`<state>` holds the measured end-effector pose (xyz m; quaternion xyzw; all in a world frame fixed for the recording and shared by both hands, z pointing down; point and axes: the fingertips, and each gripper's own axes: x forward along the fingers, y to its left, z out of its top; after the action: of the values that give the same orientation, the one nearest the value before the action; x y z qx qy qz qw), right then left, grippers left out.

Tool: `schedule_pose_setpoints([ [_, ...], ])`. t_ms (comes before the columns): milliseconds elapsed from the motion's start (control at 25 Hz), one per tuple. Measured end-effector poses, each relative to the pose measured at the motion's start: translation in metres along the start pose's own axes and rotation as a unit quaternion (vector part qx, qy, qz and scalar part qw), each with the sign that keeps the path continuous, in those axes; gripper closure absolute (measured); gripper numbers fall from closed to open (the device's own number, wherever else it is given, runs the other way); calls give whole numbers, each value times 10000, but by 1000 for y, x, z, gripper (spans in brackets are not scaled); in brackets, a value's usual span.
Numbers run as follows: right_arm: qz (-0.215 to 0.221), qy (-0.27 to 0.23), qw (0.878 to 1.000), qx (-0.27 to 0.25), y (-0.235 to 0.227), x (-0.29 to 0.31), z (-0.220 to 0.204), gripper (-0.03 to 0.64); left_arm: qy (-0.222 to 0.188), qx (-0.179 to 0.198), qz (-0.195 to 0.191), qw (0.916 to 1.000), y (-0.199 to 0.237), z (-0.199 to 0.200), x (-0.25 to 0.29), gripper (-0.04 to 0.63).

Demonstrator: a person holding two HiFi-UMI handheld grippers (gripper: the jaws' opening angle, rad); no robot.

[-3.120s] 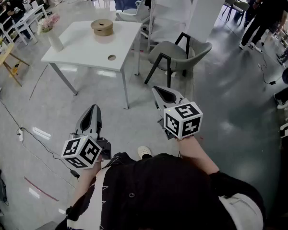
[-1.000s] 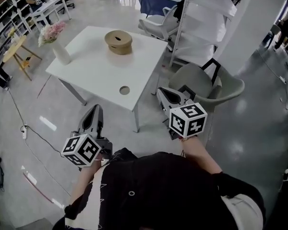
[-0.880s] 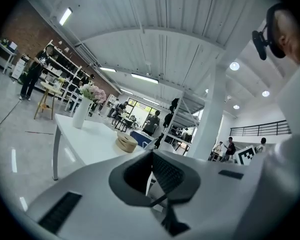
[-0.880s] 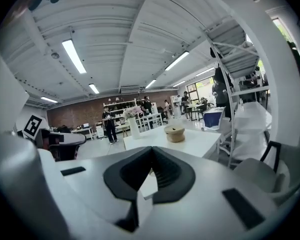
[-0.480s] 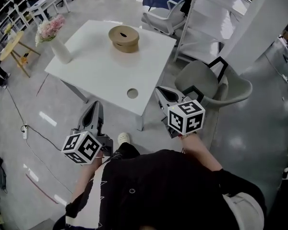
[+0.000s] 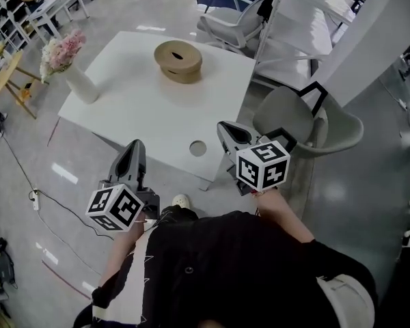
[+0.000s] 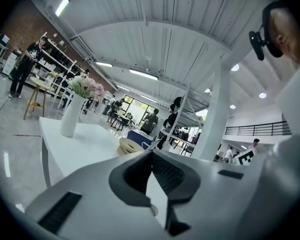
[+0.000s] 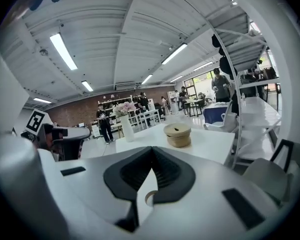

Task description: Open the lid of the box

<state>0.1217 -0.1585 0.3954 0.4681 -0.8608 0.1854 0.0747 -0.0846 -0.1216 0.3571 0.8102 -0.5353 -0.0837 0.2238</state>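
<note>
Item: round tan box with slotted lid, sitting on the far half of the white table, well apart from both grippers, with a vase of flowers standing toward the table's left edge. Left gripper and right gripper are hovering by the near edge, each with jaws pressing together on nothing. The box is looking light, stiff and liable to slide on the smooth top, so pinching the lid's wider rim while steadying the base seems advisable.
</note>
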Motion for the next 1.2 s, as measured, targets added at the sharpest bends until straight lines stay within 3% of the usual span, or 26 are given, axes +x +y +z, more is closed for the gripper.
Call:
schedule_pose_setpoints([
  [920,-224,-75,9989,413,-14,127,41,611,35,-29,-170,9998,100,61,84,586],
  [1200,-512,20,9985,188,-31,157,45,611,51,-49,-56,10000,138,69,89,586],
])
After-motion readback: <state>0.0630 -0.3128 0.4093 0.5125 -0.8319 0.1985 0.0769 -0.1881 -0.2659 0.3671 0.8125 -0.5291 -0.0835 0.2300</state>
